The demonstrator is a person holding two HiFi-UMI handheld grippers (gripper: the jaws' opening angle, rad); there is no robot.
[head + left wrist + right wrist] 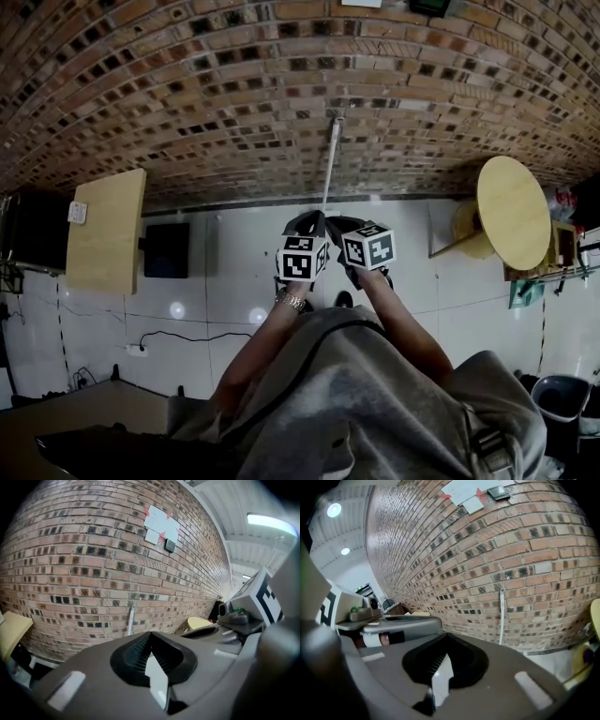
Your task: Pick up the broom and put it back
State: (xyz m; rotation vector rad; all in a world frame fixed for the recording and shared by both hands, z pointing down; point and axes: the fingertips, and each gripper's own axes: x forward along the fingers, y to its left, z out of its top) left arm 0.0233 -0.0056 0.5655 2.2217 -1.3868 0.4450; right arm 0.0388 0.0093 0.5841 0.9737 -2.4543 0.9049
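Clenched and empty, the grey left tool (306, 225) and right tool (345, 227) hovered side by side; the white-handled broom (332, 159) leaned against the red brick wall (187, 94).

Indoor room, furnished like a café or break area; the exact kind cannot be told. A long brick wall (234, 94) is seen along one side, and a white tiled floor (234, 272) with glare spots is laid below it. A round wooden table (513, 211) and a rectangular wooden table (106, 230) are set near the wall, with a black cabinet (167, 250) beside the latter. A power strip (137, 350) with its cable is left on the floor. A grey bin (562, 398) is placed at the side. Papers (161, 524) are taped to the bricks. Ceiling lights (272, 520) are fitted in a white ceiling.
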